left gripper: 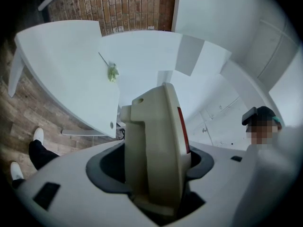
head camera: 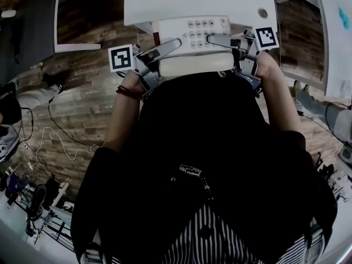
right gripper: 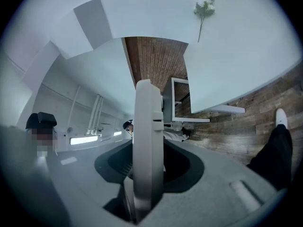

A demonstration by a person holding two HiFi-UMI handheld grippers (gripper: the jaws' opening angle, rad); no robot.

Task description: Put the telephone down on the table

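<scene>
The telephone (head camera: 192, 44) is not yet set down. It is held at 12 o'clock in the head view, just in front of the person's chest. It is clamped at its 9 o'clock side by the left tongs (head camera: 165, 49) and at its 3 o'clock side by the right tongs (head camera: 220, 39). Each gripper view shows the pale casing pinched edge-on between that gripper's jaws.

Only the lowering and release are judged to remain. The keypad (head camera: 201, 34) end is seen over the near edge of the white desk (head camera: 165, 1), while the handset (head camera: 195, 65) end is judged to overhang the wooden floor (head camera: 88, 92). Contact with the top cannot be told.

Bare desk is seen beyond at 12 o'clock, broken only by a cable hole (head camera: 262, 12) at 1 o'clock. A push farther in is judged necessary so that the whole base is carried.
</scene>
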